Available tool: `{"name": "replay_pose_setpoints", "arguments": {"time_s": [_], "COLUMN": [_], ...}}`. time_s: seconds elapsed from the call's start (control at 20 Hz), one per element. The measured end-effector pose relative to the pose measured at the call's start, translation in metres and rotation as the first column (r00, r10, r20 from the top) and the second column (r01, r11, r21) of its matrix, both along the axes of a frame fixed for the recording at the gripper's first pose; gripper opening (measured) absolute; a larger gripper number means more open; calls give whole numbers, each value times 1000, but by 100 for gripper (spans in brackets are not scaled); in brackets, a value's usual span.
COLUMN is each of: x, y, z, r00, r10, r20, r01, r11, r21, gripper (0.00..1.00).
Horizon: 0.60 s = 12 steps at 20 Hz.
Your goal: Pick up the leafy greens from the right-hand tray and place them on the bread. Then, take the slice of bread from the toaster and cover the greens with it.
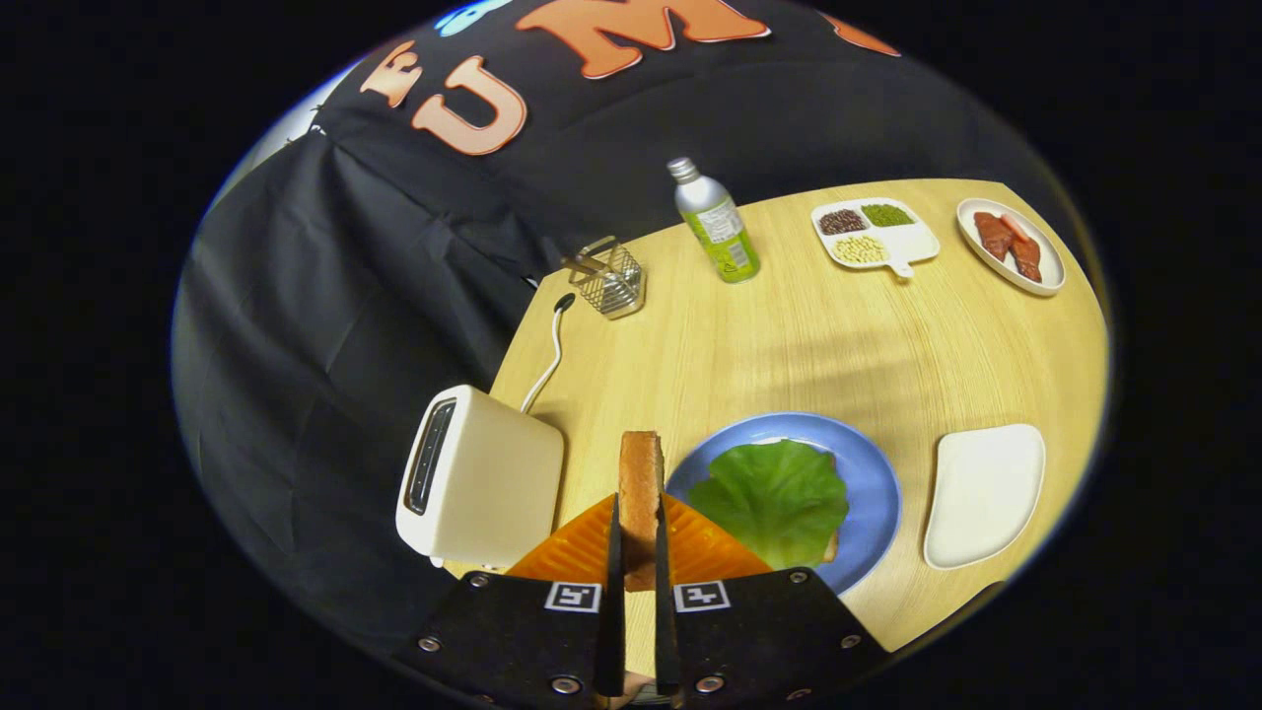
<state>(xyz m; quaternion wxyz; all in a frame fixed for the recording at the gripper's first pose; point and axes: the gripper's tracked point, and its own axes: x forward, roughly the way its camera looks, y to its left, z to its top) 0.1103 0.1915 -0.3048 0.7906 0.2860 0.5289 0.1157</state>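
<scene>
At the bottom centre of the frame, the gripper has its two fingers closed tight against the flat faces of a slice of bread, holding it upright on edge above the table. So the slice is already out of the toaster, which stands just to the left of the fingers, its slot looking empty, though the angle makes that hard to confirm. Just right of the held slice sits a blue plate with a lettuce leaf spread over a bottom slice whose crust barely peeks out. Further right lies the white tray, now bare. The greens step looks done. What remains is carrying the slice over the plate, laying it flat on the leaf and letting go.
</scene>
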Motion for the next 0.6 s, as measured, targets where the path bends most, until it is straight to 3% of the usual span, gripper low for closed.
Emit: {"name": "replay_pose_setpoints", "arguments": {"time_s": [0.6], "x": [-10], "y": [-33], "z": [-57], "r00": [1000], "r10": [-9], "r20": [-29], "r01": [8], "r11": [999], "r21": [-44], "gripper": [13]}}
